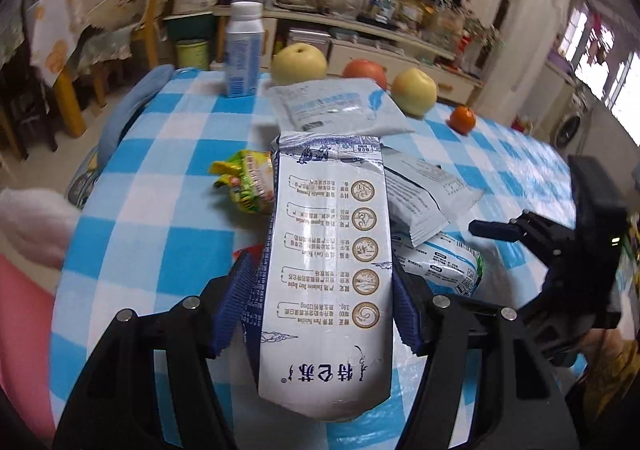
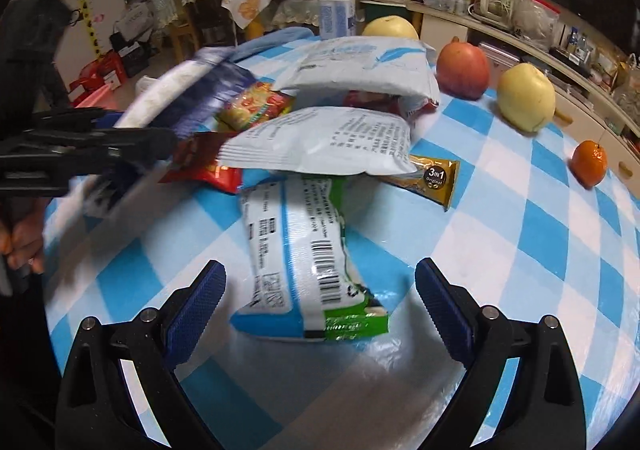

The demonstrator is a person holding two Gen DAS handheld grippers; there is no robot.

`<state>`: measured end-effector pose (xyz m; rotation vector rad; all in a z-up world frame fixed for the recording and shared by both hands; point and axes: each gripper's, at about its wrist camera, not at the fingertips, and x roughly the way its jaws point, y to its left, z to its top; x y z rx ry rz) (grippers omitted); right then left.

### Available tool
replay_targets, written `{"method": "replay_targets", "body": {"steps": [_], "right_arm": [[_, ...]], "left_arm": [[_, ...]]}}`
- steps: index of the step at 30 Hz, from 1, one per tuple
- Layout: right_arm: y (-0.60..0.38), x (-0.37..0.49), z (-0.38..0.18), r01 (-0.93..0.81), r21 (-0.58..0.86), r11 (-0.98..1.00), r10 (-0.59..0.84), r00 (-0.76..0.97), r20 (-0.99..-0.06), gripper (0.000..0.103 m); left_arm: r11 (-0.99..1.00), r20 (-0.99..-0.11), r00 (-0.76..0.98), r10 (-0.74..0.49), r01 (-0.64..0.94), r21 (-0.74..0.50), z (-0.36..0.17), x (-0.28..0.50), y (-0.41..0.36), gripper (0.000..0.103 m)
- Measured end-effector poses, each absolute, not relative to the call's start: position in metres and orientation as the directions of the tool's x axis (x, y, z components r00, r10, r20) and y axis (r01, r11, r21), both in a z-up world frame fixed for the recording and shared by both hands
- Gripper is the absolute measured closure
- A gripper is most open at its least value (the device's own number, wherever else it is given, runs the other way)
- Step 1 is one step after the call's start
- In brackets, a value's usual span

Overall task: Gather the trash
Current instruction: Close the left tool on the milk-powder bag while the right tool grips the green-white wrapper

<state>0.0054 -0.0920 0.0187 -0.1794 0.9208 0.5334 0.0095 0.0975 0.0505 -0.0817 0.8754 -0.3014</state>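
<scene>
White milk carton (image 1: 326,270) printed 特仑苏, clamped in left gripper (image 1: 320,302); right gripper (image 2: 320,302) gaping wide over barcoded wrapper (image 2: 304,262); gold sachet (image 2: 432,180) reading "3IN1 Original"

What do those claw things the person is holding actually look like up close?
Each claw is made of matte black plastic: two angular arms with round silver bolt heads at the joints. The fingers end in flat blue pads with a fine ribbed, rubbery texture. The other claw looks the same. Seen from the side, it has a boxy black body behind it. No cables or markings show.
</scene>
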Motion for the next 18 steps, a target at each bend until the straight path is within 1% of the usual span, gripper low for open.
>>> {"method": "replay_targets", "body": {"steps": [4, 14, 15, 16, 18], "right_arm": [[-0.092, 0.013, 0.015, -0.512, 0.089, 0.855, 0.37, 0.48, -0.795, 0.008], [-0.082, 0.017, 0.01, -0.508, 0.089, 0.857, 0.367, 0.48, -0.797, 0.009], [-0.082, 0.017, 0.01, -0.503, 0.083, 0.86, 0.36, 0.483, -0.798, 0.01], [-0.081, 0.017, 0.01, -0.499, 0.078, 0.863, 0.354, 0.487, -0.798, 0.014], [-0.08, 0.017, 0.011, -0.496, 0.064, 0.866, 0.343, 0.496, -0.798, 0.02]], "left_arm": [[0.955, -0.727, 0.621, -0.295, 0.17, -0.242, 0.052, -0.003, 0.112, 0.038], [0.953, -0.703, 0.652, -0.285, 0.115, -0.28, 0.046, -0.005, 0.132, 0.038], [0.954, -0.703, 0.654, -0.279, 0.108, -0.278, 0.045, -0.005, 0.133, 0.038], [0.955, -0.703, 0.656, -0.276, 0.102, -0.28, 0.044, -0.004, 0.134, 0.038], [0.955, -0.702, 0.658, -0.273, 0.097, -0.28, 0.043, -0.004, 0.135, 0.038]]}}
